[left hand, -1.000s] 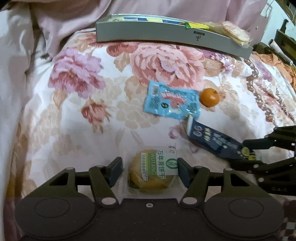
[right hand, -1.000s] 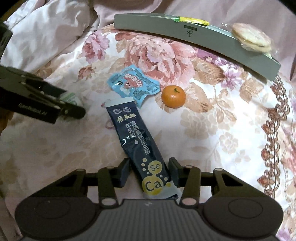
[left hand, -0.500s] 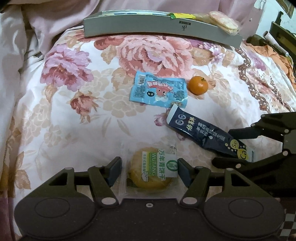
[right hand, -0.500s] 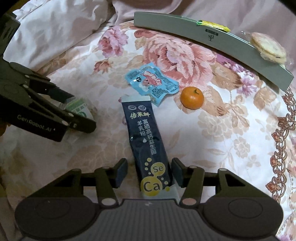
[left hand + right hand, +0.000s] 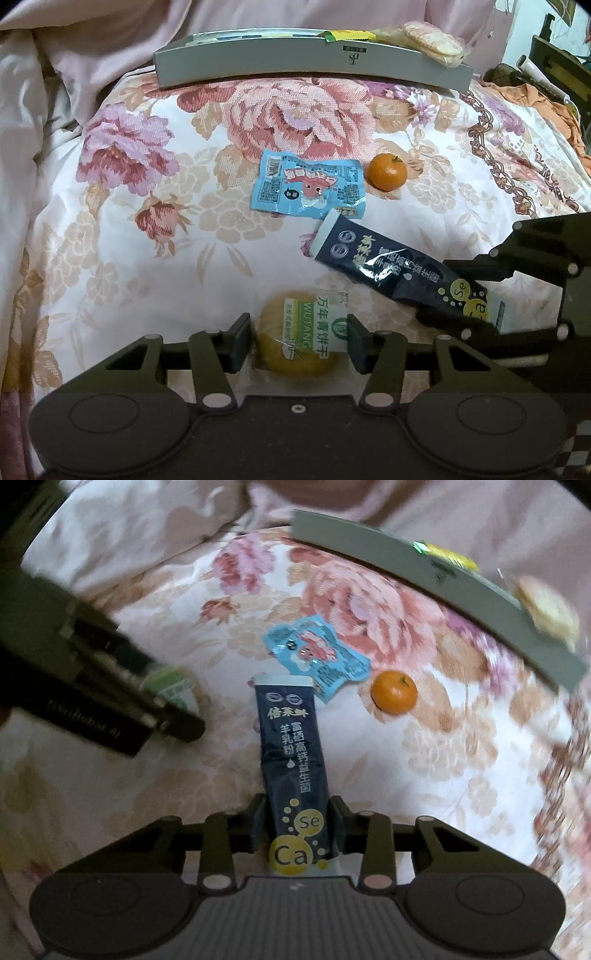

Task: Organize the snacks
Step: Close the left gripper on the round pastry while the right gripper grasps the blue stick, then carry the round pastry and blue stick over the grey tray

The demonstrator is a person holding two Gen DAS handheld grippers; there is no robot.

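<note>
Round biscuit pack [image 5: 301, 341] labelled "WUTANG" on the floral quilt [image 5: 147, 229], left gripper [image 5: 298, 345] closing on it, dark sachet [image 5: 293, 771] marked "Se" and "Ca" clamped in right gripper [image 5: 299, 830], blue packet [image 5: 308, 186], mandarin [image 5: 387, 172], grey tray [image 5: 314, 66] beyond.

The right wrist view is motion-blurred toward its right and left margins, so the grey tray [image 5: 443, 587] and the pale wrapped snack [image 5: 550, 613] at its far end show no legible detail. In that view the left gripper [image 5: 177, 716] covers all but a green-and-white corner of the biscuit packet [image 5: 173, 686], and its body is cut off by the left edge. In the left wrist view the right gripper [image 5: 476, 299] hides the lower end of the dark sachet [image 5: 384, 262], and the tray's interior contents cannot be made out behind its front wall.
</note>
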